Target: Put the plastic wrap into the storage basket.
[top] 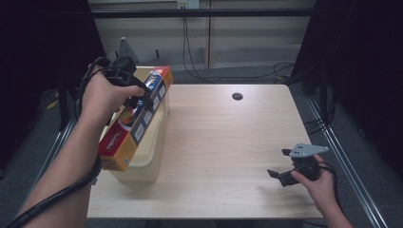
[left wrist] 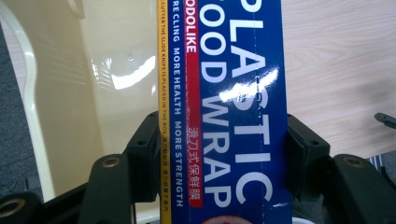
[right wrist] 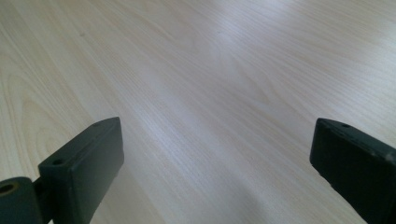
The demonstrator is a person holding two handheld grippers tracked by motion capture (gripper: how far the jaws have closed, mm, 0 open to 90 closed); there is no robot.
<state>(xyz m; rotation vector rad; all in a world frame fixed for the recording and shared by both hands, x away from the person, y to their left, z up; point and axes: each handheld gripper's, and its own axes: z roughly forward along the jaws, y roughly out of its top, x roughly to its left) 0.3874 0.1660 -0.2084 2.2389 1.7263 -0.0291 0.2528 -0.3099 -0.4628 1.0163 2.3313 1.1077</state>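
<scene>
Two forearms enter the high view: the left hand point(top: 102, 95) raises the left gripper point(top: 138, 97) over a cream bin point(top: 147, 156); the right gripper point(top: 285, 166) hovers low above the table point(top: 223, 142). Left gripper view: jaws clamp a plastic wrap box point(left wrist: 229, 107). Right gripper view: jaws wide apart, empty.

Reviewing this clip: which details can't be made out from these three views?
- Bin contents: high view, hidden by the plastic wrap box.
- Box's lower end: left gripper view, cut off by the bottom edge, left gripper clamped across it.
- Small box-panel print: high view, too small.
- Right gripper: unclear whether it touches the table.
</scene>
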